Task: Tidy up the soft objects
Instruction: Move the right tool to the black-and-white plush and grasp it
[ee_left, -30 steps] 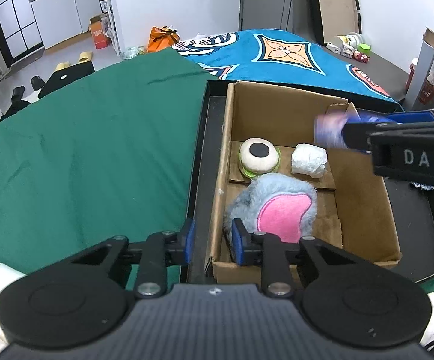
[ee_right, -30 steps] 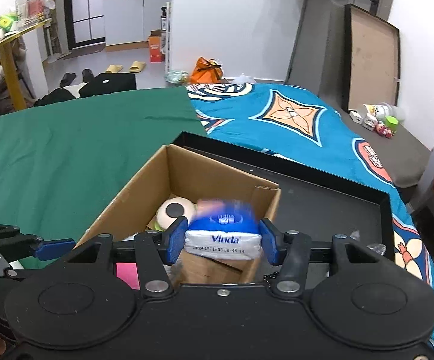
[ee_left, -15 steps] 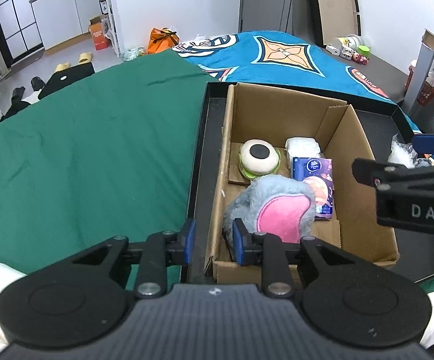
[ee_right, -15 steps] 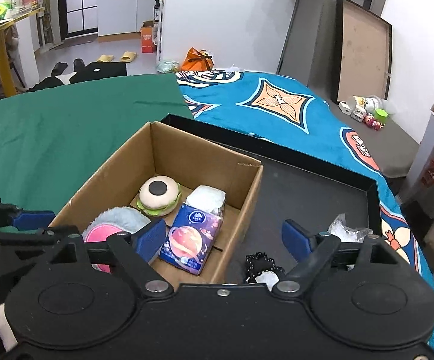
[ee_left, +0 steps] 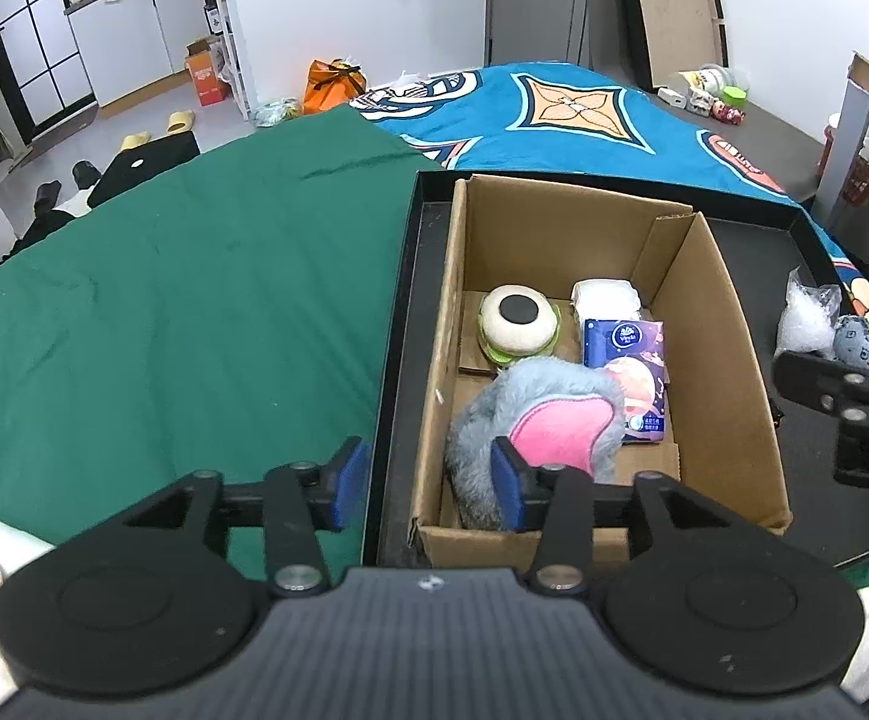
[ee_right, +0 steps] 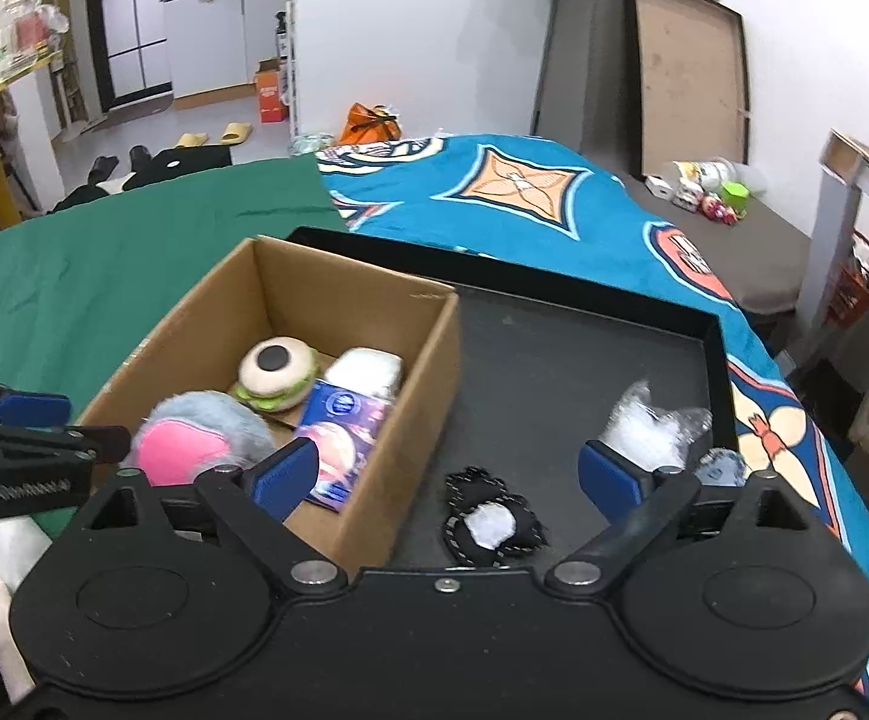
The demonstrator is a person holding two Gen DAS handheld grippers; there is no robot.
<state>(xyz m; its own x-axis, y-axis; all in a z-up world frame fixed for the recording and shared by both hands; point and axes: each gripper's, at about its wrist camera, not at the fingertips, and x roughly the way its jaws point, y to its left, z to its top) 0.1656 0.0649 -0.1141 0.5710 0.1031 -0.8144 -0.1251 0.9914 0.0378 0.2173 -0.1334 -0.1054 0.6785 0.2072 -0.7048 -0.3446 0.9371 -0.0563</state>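
Lower edge of the right wrist view: right gripper, spread wide after just opening, empty. Just beyond the gap, low centre: black scrap with a white patch, flat on the tray. Looks limp and light. Probably folds in any grip, so best pinched across the white middle, reaching down to the tray floor first.

Further right, near the tray's right rim: white fluff in clear film, and just beside it a small grey ball. Film likely slippery, so take hold low on the bulk, not on the loose top. Ball likely squashy and apt to roll, so close squarely across it.

Left of centre: box, standing in the tray. Inside, near to far: grey-pink plush at the near end, tissue pack beside it, burger and white wad toward the far end. Fairly full already.

Lower centre of the left wrist view: left gripper, half open after just opening, pressing on nothing. Box's near left wall in the gap, pads clear of it. Beyond, upper left: green cloth. Upper right: blue cloth.
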